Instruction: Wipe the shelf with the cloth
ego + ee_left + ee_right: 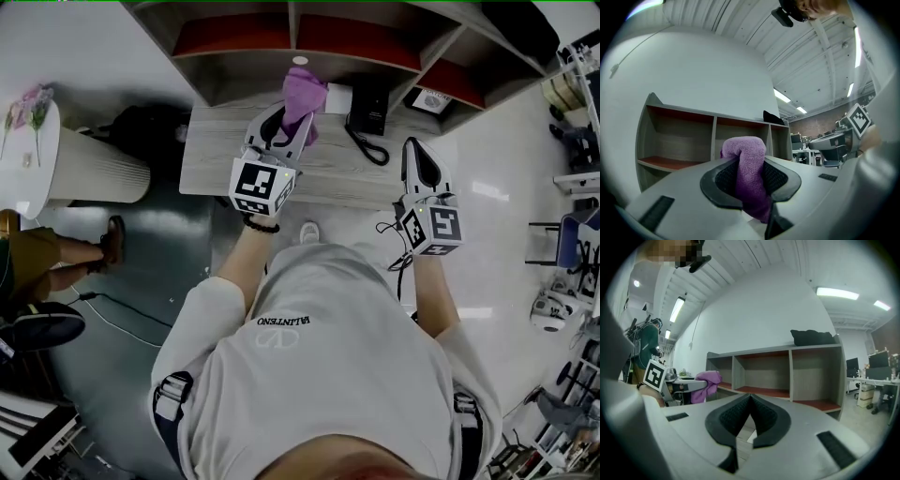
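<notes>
Where left hand-held gripper (750,165) clamps it, cloth (744,146) points toward shelf (677,140).

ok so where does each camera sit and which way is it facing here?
Head view: on the person's head, looking steeply down on the shelf and desk; shows torso, both forearms, left gripper, right gripper.
Left gripper view: on the left gripper, facing the shelf along jaws shut on the purple cloth; right gripper at right edge.
Right gripper view: on the right gripper, facing the shelf along shut, empty jaws; left gripper at left.
Shared: shelf and purple cloth show in all three.
</notes>
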### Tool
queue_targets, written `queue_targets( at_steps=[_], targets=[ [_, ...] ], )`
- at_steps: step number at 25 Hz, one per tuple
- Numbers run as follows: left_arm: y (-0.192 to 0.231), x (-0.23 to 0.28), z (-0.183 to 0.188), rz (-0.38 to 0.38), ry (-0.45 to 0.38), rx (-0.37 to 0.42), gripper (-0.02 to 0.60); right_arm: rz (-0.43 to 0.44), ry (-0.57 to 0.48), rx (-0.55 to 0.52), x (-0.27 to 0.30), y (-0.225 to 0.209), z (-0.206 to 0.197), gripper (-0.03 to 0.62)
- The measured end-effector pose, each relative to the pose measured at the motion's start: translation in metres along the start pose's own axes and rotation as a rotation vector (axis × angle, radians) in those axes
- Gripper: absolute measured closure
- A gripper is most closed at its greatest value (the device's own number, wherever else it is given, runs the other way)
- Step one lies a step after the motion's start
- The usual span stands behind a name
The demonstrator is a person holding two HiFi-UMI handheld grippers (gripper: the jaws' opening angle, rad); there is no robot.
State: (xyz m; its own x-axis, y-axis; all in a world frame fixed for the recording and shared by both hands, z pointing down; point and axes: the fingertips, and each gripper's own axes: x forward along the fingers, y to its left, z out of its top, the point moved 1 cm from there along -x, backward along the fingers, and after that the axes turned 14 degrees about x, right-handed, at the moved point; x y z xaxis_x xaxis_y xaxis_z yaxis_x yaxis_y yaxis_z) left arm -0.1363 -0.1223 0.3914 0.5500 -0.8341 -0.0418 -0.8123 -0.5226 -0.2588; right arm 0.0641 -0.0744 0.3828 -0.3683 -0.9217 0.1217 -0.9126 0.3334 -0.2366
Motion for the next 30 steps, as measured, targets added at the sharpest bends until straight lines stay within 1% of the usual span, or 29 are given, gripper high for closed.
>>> queue_targets(
  at_steps=[3, 8, 14, 17, 24, 30],
  targets=[
    [0.003, 0.018, -0.002, -0.009, -0.002, -0.010, 0.477, 0.010, 0.016, -0.018, 0.014, 0.002, 0.001, 0.595],
    [0.012, 0.047, -0.002, 0.015, 0.011, -0.031, 0.477, 0.042, 0.011, -0.029, 0.048, 0.006, 0.007, 0.595],
    [0.019, 0.084, 0.000, 0.038, 0.039, -0.023, 0.477, 0.055, -0.026, -0.016, 0.107, -0.001, 0.024, 0.595],
    [0.020, 0.104, -0.001, 0.048, 0.059, -0.013, 0.477, 0.078, -0.021, -0.008, 0.132, -0.006, 0.029, 0.595],
    [0.040, 0.132, -0.016, 0.092, 0.104, 0.005, 0.477, 0.125, 0.002, 0.003, 0.174, -0.005, 0.028, 0.595],
    [0.057, 0.150, -0.038, 0.111, 0.154, 0.008, 0.477, 0.145, 0.012, 0.015, 0.200, -0.006, 0.028, 0.595]
  ],
)
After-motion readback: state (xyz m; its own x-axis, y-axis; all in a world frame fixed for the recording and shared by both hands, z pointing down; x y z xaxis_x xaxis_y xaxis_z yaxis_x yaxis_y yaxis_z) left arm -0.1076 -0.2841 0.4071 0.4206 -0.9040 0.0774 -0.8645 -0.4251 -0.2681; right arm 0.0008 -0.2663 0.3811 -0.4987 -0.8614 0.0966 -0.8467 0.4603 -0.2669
